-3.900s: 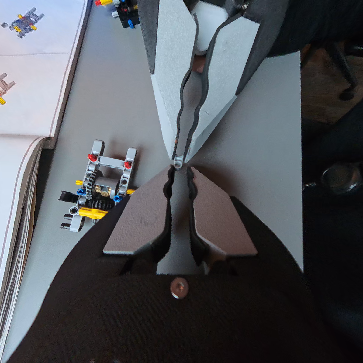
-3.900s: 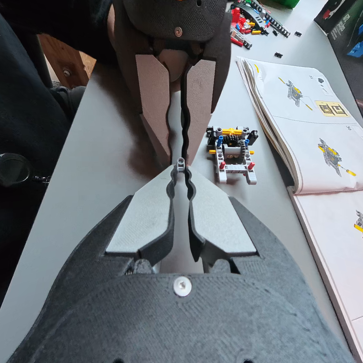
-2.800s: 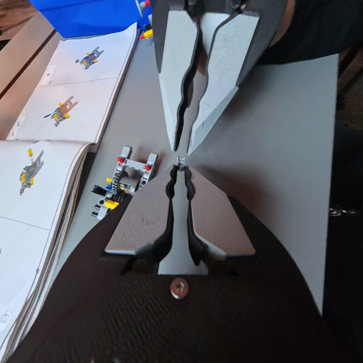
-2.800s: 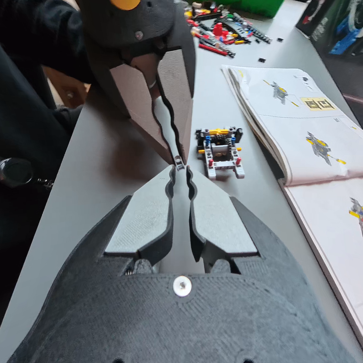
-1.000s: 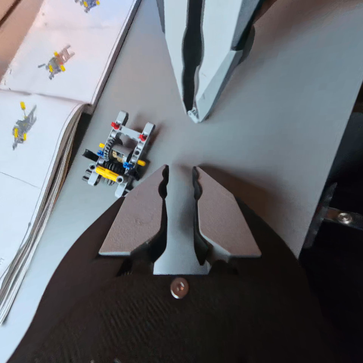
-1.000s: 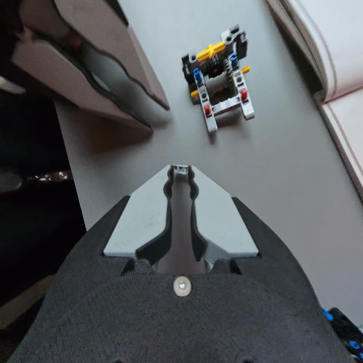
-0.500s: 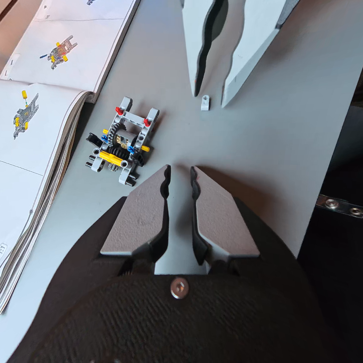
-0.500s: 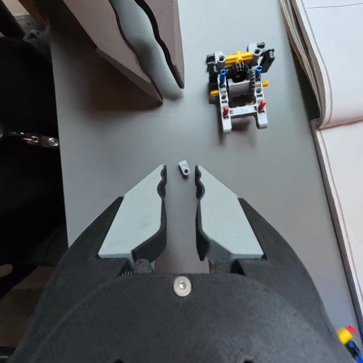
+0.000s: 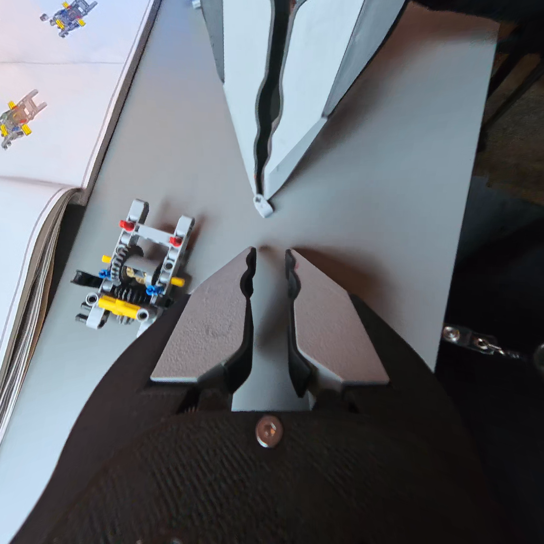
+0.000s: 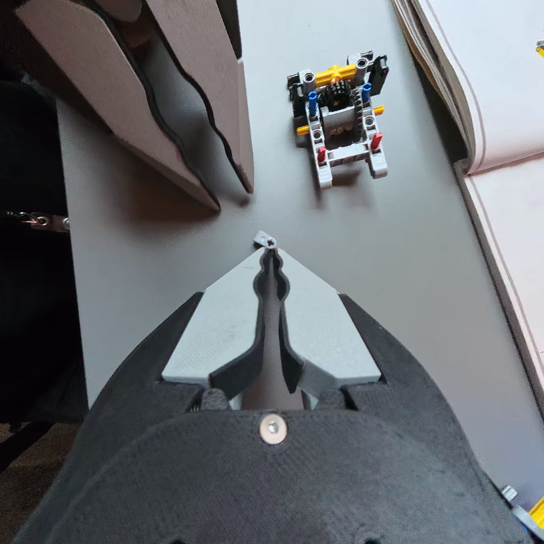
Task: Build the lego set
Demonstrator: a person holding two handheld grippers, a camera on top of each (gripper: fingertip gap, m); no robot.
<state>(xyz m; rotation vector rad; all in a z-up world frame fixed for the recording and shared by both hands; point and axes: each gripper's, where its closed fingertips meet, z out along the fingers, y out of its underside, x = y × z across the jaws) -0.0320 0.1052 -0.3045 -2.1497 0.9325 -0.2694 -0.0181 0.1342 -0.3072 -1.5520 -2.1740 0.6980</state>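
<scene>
A small light-grey lego connector (image 10: 264, 240) lies low at the grey table, pinched by its near end in the tips of my right gripper (image 10: 269, 250), which is shut on it. It also shows in the left wrist view (image 9: 263, 206), at the tips of the right gripper (image 9: 260, 196). My left gripper (image 9: 270, 252) is open and empty, a short way from the connector, facing the right one; in the right wrist view it (image 10: 234, 197) sits at the upper left. The part-built grey assembly (image 9: 138, 273) with gears, yellow axles, red and blue pins stands beside them (image 10: 341, 123).
An open instruction booklet (image 9: 35, 147) lies past the assembly (image 10: 500, 88). The table (image 9: 368, 206) ends close by on the other side (image 10: 67, 265), with a dark-clothed person and a metal clip (image 9: 471, 341) there. Loose pieces (image 10: 530, 512) lie at the lower right. My right fingertips sit around 4 centimeters from my left ones.
The connector passed between the two grippers, then lay loose on the table between the open right fingers. The right gripper has now shut on it. The left gripper stays open nearby.
</scene>
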